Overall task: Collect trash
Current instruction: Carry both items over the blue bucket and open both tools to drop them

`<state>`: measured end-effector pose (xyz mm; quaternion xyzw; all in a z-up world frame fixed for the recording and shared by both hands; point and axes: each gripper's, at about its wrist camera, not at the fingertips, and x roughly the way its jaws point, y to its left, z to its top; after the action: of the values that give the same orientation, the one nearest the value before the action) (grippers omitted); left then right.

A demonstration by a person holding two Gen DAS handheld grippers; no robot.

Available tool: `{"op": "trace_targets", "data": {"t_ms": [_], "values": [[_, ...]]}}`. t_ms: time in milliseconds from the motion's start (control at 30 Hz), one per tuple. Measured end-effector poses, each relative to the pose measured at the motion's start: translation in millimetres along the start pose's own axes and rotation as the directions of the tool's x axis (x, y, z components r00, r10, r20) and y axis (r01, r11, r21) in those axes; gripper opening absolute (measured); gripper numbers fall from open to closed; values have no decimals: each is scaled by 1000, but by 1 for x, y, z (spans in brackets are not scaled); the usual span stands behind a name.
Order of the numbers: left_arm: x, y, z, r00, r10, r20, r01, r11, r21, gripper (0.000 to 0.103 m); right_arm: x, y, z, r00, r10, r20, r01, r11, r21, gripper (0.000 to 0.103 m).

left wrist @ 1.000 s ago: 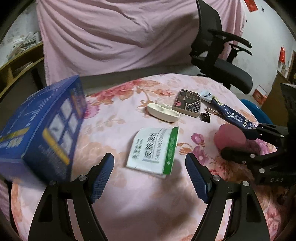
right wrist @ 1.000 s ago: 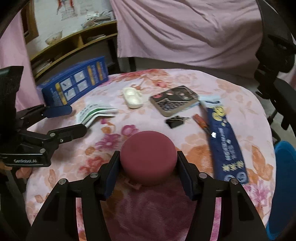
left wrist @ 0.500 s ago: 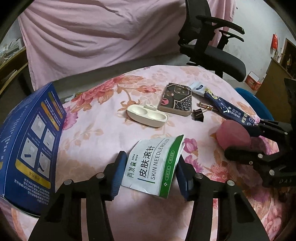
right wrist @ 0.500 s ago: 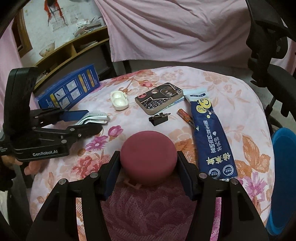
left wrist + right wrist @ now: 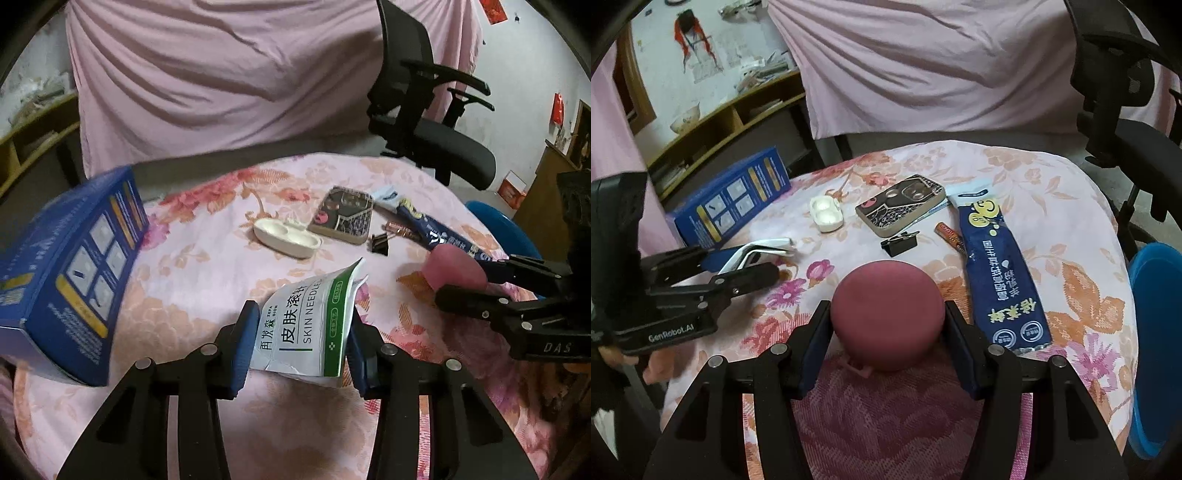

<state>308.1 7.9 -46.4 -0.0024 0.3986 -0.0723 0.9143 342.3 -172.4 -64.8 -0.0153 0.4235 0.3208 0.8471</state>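
Place: you are in a lived-in room of a home.
Counter: your round counter wears a pink floral cloth.
Backdrop: a pink draped fabric sheet hangs behind it.
Seating: a black mesh office chair with armrests stands beside you.
Storage: a wooden shelf unit holds papers and a patterned ceramic bowl.
Walls: whitewashed plaster carries red paper decorations.

Blue box blurred, edge-cropped

Two wrappers, one blue box, one phone case, one binder clip.
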Motion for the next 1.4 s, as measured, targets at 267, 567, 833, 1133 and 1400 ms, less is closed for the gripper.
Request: {"op": "trace_targets", "data": {"t_ms": [267,567,833,1133,1400], "values": [[-28,-11,5,992,-16,125,18,1000,-18,39,-25,0,-1,992,0,127,-2,1000,12,57],[-61,-36,29,956,-47,290,62,997,-43,39,-85,-6,-2,917,-19,398,7,999,32,57],[-81,-84,63,905,-123,408,122,992,29,39,-141,-23,-6,798,-94,595,60,995,77,57],[-65,-151,95,884,-235,403,193,971,143,39,-176,-73,-19,731,-215,647,91,971,220,57],[-26,-213,109,885,-331,328,277,940,200,39,-199,-144,-51,702,-373,606,126,903,410,57]]}}
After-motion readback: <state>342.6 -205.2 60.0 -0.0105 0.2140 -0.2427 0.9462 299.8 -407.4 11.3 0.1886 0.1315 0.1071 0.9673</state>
